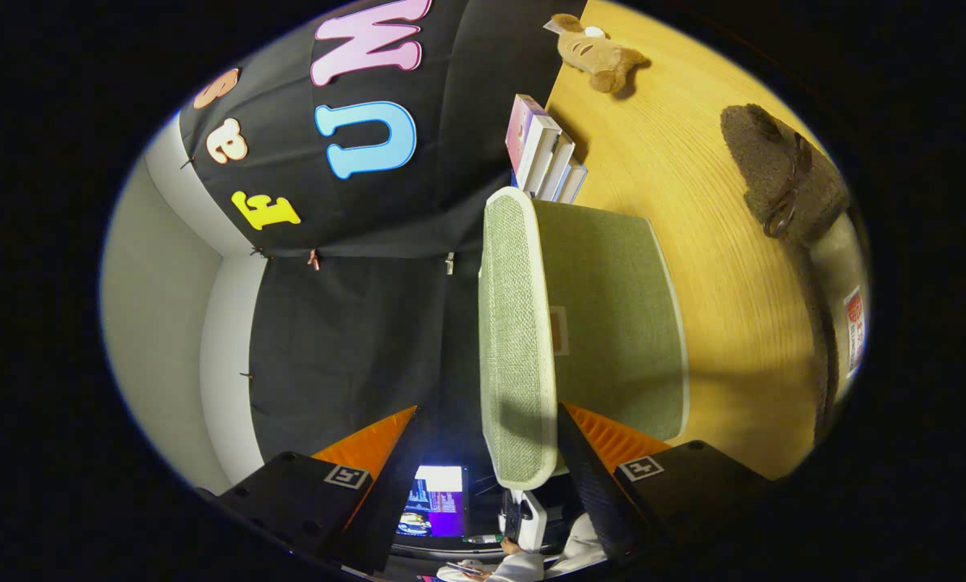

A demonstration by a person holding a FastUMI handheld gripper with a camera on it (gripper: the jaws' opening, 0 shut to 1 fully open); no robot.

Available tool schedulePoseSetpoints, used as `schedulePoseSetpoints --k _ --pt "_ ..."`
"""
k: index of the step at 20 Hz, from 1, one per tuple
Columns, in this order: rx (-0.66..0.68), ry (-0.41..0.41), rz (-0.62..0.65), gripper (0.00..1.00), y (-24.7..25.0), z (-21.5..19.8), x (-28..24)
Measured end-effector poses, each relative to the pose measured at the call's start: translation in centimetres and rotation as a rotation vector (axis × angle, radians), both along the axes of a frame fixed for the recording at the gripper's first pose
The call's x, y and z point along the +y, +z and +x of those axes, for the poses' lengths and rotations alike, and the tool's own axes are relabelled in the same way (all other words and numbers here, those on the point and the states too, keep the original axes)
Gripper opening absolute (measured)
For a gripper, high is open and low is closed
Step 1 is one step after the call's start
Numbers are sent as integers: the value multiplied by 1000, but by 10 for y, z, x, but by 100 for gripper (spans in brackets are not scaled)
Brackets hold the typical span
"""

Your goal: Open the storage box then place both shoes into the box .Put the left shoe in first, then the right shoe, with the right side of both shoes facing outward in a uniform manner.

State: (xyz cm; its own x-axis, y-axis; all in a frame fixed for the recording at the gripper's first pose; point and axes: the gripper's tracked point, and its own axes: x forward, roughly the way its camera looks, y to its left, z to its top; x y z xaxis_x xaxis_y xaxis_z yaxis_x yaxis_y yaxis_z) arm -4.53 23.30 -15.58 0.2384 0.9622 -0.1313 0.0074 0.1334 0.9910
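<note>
The gripper (483,453) sits at the bottom of the frame with its 2 fingers spread wide, nothing held; the lid's lower edge lies in the gap between them, touching neither as far as can be seen. The whole scene is rolled sideways, so the table (717,267) runs down the right half of the frame as a yellow wood surface. The box (612,323), green fabric with a pale trim, stands at the centre on that table, and its lid (515,339), a woven green panel with a white rim, stands swung open along the box's left side. Just above the box, in the upper centre, a short row of books (547,153) stands on the table against the wall. At the top of the frame, right of centre, a tan plush toy (596,52) lies on the wood. In the upper right a dark brown shoe (782,174) with laces rests on the table, well apart from the box; below it along the right edge is a pale shape (842,307) with a red label, too cut off to identify. At the bottom centre, beyond the fingers, a lit screen (434,509) glows, and a person's pale sleeve (531,562) shows beside it.
</note>
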Motion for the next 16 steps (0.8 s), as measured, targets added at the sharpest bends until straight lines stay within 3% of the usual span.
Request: schedulePoseSetpoints --k 2,5,6,10,11,13,16 --pt "10 20 18 95 6 -2 7" --pt "50 29 15 67 9 -3 17" --pt "51 34 -5 66 6 -4 18" --pt "63 37 -92 18 -9 -2 25" --pt "72 34 -102 17 -9 -2 18" --pt "61 40 -100 8 -3 -3 22" --pt "47 33 -121 5 9 1 24"
